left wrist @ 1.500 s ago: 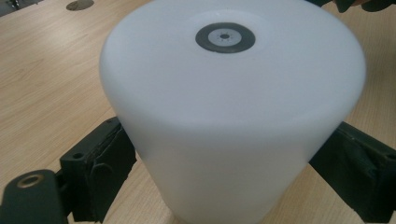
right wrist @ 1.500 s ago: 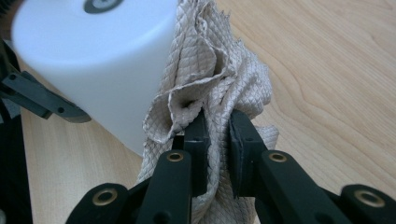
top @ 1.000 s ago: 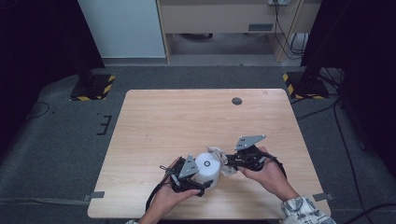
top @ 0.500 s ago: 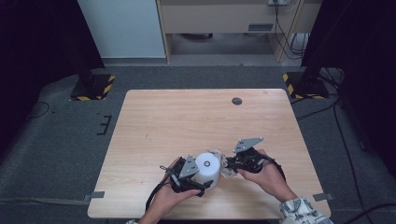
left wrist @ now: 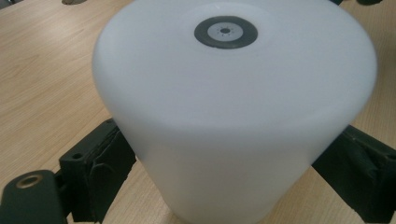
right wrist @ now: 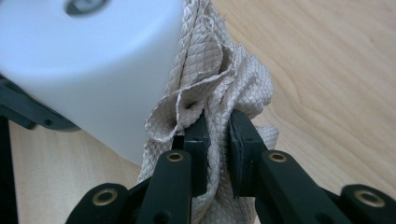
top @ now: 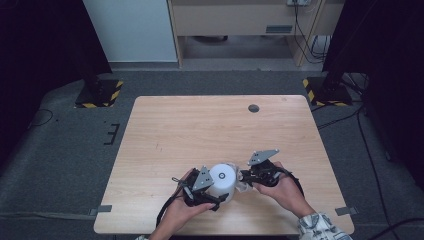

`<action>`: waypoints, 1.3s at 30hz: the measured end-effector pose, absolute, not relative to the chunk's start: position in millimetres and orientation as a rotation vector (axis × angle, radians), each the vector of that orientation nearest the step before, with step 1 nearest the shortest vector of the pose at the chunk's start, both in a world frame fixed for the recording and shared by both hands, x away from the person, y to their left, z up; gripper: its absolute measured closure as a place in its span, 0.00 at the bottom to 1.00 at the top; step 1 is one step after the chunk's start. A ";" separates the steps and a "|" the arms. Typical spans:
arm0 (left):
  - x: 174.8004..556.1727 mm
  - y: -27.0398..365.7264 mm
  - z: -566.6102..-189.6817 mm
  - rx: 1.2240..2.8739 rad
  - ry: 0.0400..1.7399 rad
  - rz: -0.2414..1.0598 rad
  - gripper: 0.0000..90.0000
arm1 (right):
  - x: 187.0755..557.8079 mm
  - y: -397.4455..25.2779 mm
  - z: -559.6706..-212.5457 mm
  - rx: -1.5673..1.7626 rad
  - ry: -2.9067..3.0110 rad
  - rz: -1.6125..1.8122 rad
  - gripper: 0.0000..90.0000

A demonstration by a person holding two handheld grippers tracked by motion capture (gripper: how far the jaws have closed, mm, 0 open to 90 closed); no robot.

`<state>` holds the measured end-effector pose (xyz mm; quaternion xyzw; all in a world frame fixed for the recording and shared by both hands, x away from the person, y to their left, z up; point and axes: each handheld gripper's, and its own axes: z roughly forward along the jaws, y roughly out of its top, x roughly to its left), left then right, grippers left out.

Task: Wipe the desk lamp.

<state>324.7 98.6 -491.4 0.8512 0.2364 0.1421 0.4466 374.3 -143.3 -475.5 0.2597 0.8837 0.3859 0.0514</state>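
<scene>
Near table edge: left gripper [top: 216,196] clamps white upturned cup [top: 222,181], jaws pressed on both sides of cup wall, base with dark ring facing up, cup standing on wooden table [top: 200,130]

Just right of it: right gripper [top: 243,176] closed on bunched beige quilted cloth [right wrist: 219,88], cloth pressed against cup's right side

Judgement: wiping of cup underway, grip and contact done; how much of wall is covered cannot be told; release of cup and cloth left

Far: small dark disc [top: 253,108] on table, well apart
</scene>
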 end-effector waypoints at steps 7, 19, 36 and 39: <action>324.4 98.9 -491.2 2.108 0.584 0.351 0.09 | 377.0 -141.9 -480.8 0.803 2.699 1.159 0.89; 325.1 99.1 -491.1 2.109 0.588 0.356 0.09 | 386.6 -135.4 -456.7 0.765 2.651 1.230 0.89; 325.3 98.9 -490.7 2.113 0.584 0.351 0.08 | 392.6 -130.7 -494.0 0.773 2.744 1.167 0.89; 325.3 98.8 -490.7 2.112 0.585 0.351 0.08 | 392.1 -131.0 -483.1 0.768 2.717 1.202 0.89</action>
